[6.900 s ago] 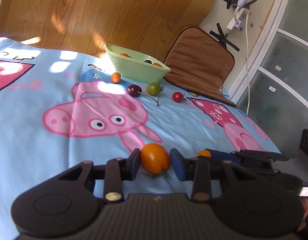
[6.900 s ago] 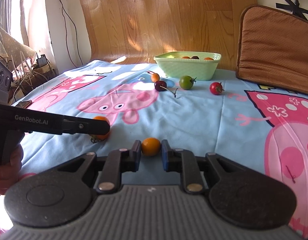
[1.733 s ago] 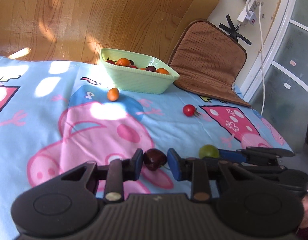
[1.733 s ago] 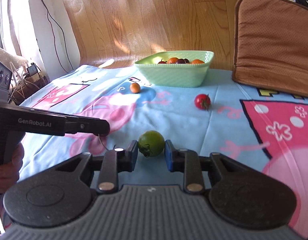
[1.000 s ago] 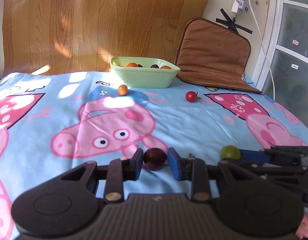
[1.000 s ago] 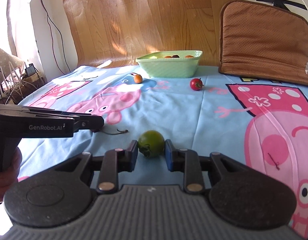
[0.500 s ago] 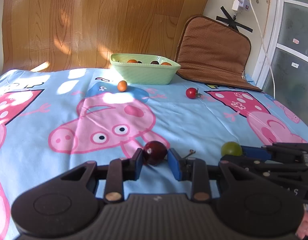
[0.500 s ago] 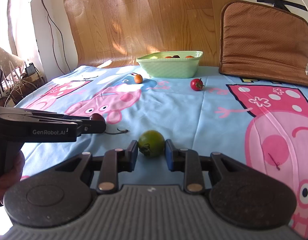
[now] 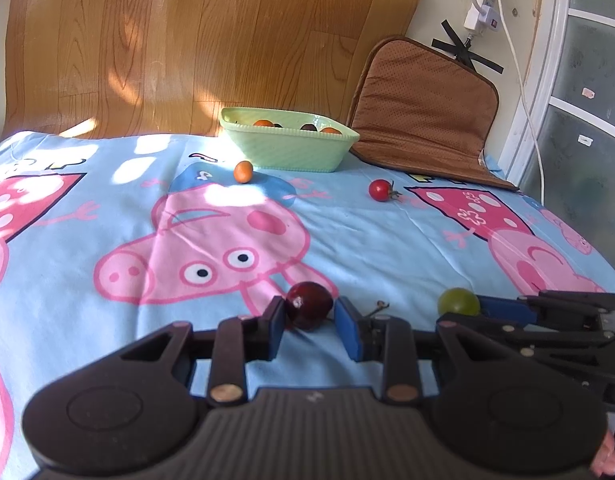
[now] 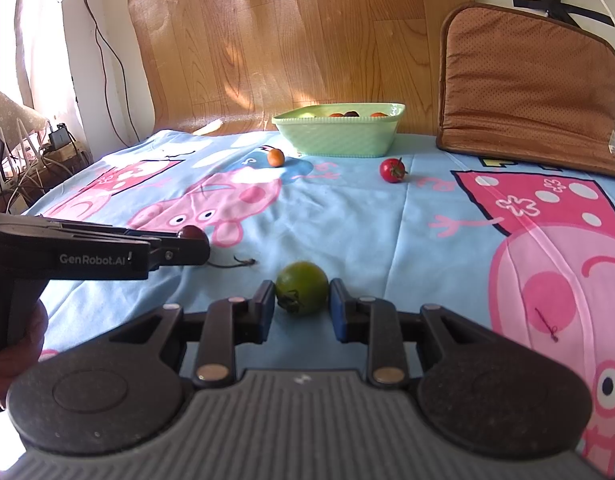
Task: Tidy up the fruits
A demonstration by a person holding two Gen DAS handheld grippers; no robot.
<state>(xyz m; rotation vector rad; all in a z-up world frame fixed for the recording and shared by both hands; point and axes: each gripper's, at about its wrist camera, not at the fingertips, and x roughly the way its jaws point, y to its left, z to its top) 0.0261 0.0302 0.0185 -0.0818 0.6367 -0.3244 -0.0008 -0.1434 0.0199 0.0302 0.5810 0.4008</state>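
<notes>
Two loose fruits (image 9: 242, 171) near bowl rim (image 9: 287, 130)

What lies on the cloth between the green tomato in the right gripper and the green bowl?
In the right wrist view, only bare printed cloth lies between the green tomato and green bowl; the orange and red tomatoes sit off to either side.

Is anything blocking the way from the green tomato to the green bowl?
Nothing visible does. The green tomato sits between the right gripper's fingers, and only bare blanket lies ahead to the green bowl. The small orange fruit and red tomato lie off to either side.
</notes>
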